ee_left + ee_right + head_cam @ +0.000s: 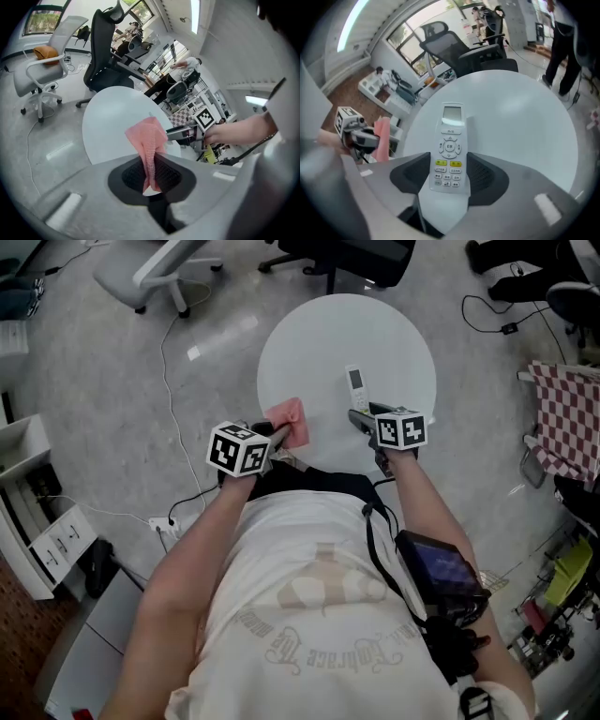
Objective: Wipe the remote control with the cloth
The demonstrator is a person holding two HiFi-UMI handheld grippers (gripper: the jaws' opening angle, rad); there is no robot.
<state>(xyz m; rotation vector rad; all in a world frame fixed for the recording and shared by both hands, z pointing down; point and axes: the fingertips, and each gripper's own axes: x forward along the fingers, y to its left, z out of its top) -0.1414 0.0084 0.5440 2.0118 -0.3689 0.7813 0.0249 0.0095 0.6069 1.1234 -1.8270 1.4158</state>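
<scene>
My left gripper [279, 434] is shut on a pink cloth [290, 421], which stands up from between its jaws [147, 138] over the near edge of the round white table [319, 343]. The right gripper [362, 418] is shut on the near end of a white remote control [356, 382]. In the right gripper view the remote [450, 150] lies button side up between the pads, its small screen pointing away over the table. The cloth and the remote are apart, with the cloth to the remote's left [383, 140].
A grey office chair [159, 268] and a black one [347, 259] stand beyond the table. A cable [169, 362] runs across the floor at left to a power strip [164, 524]. White shelves [28, 512] are at far left, and a red checked cloth [567, 418] at right.
</scene>
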